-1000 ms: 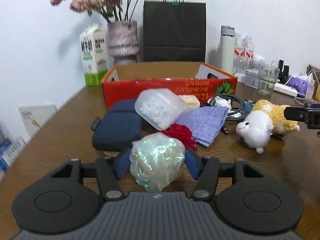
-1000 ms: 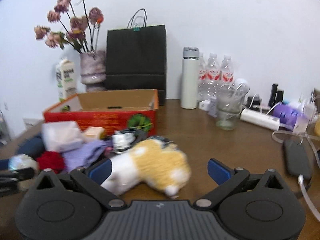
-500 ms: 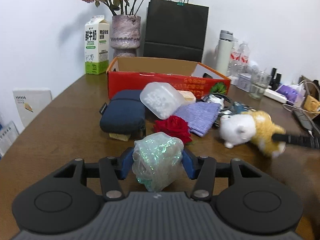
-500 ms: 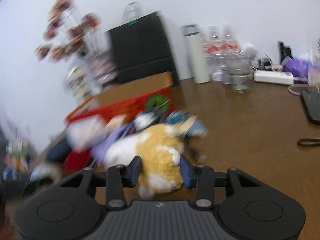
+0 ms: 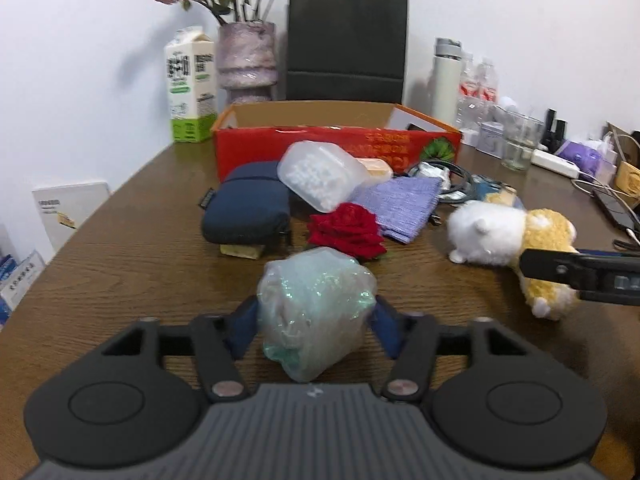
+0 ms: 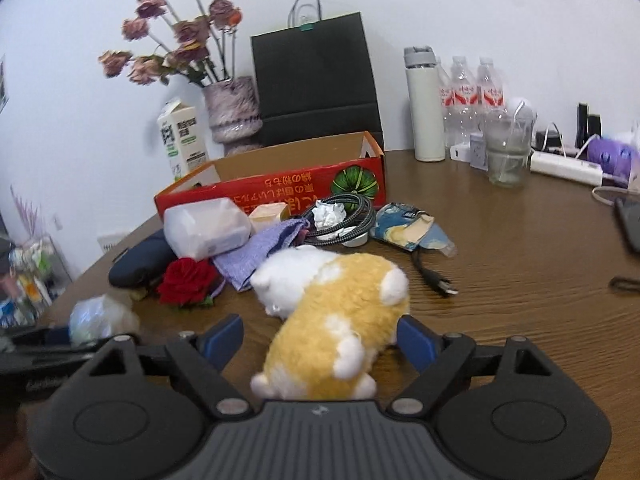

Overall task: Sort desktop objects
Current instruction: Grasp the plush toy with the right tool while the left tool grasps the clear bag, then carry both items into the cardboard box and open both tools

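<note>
1. The left gripper [image 5: 314, 318] has just been closing and pinches a crinkly wrapped bundle [image 5: 316, 308] near the table's [image 5: 132, 248] front edge.
2. The right gripper [image 6: 320, 338], jaws just reopening, straddles the plush toy [image 6: 336, 320] without squeezing it.
3. The red box [image 5: 336, 144] at the far side looks nearly empty; the pouch [image 5: 248, 212], rose [image 5: 346, 230], tub [image 5: 320, 174] and cloth [image 5: 400, 204] lie unsorted, so most work remains.

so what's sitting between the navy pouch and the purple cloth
In the left wrist view, a clear plastic box and a red rose lie between navy pouch and purple cloth.
</note>
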`<state>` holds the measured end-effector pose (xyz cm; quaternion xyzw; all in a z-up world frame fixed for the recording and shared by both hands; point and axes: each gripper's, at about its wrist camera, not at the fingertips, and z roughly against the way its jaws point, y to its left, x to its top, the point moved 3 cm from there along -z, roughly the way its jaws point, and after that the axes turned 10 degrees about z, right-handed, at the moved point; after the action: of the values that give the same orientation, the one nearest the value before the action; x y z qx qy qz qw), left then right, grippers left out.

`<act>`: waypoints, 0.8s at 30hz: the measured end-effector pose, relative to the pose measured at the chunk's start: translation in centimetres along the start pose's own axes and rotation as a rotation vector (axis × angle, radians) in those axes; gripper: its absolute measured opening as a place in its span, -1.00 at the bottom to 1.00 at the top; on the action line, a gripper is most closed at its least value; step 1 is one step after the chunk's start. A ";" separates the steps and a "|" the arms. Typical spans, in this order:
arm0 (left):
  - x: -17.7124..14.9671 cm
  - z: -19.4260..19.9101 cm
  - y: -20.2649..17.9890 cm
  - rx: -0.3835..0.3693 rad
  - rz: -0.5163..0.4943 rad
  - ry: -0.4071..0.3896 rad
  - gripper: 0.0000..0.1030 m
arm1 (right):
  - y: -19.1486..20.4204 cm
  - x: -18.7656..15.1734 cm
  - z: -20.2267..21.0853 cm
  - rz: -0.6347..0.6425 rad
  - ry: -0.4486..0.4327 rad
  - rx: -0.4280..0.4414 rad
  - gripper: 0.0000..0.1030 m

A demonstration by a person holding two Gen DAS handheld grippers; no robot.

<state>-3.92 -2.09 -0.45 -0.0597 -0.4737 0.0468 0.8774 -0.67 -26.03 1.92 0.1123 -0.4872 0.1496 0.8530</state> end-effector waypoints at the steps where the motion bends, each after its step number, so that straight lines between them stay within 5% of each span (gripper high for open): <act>1: 0.0 0.2 0.0 0.006 -0.008 -0.012 -0.10 | 0.0 -0.1 -0.5 -0.001 0.012 -0.020 -0.03; 5: 0.9 2.1 -0.2 0.042 -0.062 -0.067 -0.11 | 0.1 0.1 -0.2 0.005 -0.019 -0.004 -0.14; 12: 7.6 2.6 1.0 -0.029 0.026 -0.167 -0.11 | -1.1 5.0 2.7 -0.015 -0.161 0.044 -0.19; 18: 17.3 -3.2 2.1 -0.080 0.101 -0.153 -0.07 | -1.2 13.2 0.2 0.101 -0.283 0.002 -0.22; 24: 23.9 -13.4 2.8 -0.014 0.097 -0.093 -0.07 | -1.7 21.3 -8.3 0.062 -0.277 0.034 -0.22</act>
<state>20.36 3.16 11.59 -0.0865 -0.5108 0.0888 0.8507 16.79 -21.71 16.16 0.1313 -0.6008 0.1673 0.7706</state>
